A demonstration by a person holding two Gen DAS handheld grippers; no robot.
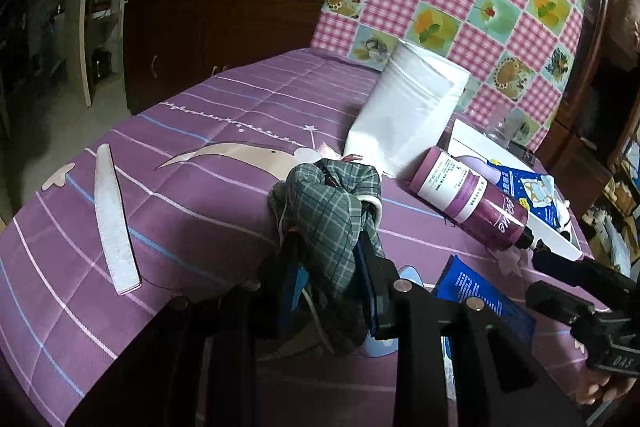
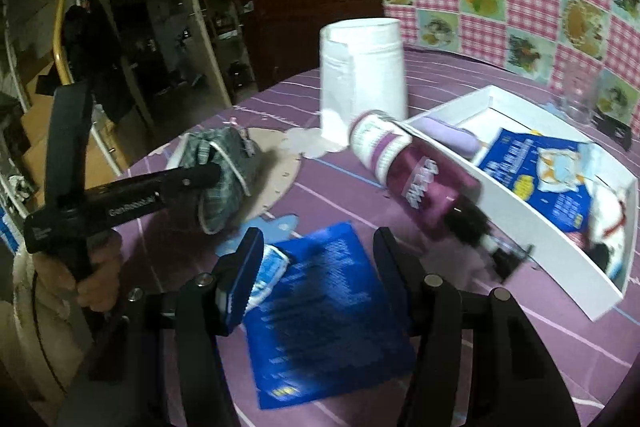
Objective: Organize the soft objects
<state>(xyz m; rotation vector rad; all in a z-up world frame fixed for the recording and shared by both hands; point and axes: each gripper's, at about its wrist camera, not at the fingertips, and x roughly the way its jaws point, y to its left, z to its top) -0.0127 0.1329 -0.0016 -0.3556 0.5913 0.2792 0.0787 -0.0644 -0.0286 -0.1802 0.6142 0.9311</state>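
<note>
A grey plaid cloth bundle (image 1: 328, 211) hangs between the fingers of my left gripper (image 1: 330, 259), which is shut on it just above the purple bedspread. The right wrist view shows the same bundle (image 2: 224, 163) at the tip of the left gripper (image 2: 212, 175). My right gripper (image 2: 320, 263) stands open, its blue pads well apart. A flat blue packet (image 2: 320, 315) lies on the bedspread below them, untouched. In the left wrist view the right gripper (image 1: 536, 277) is at the right edge, beside that blue packet (image 1: 480, 299).
A white tray (image 2: 540, 227) on the right holds a blue packet, a lilac item and a white plush toy. A purple bottle (image 2: 416, 183) lies against its rim. Behind stand a white bag (image 2: 360, 75) and a glass (image 2: 576, 95). A long white strip (image 1: 114, 219) lies far left.
</note>
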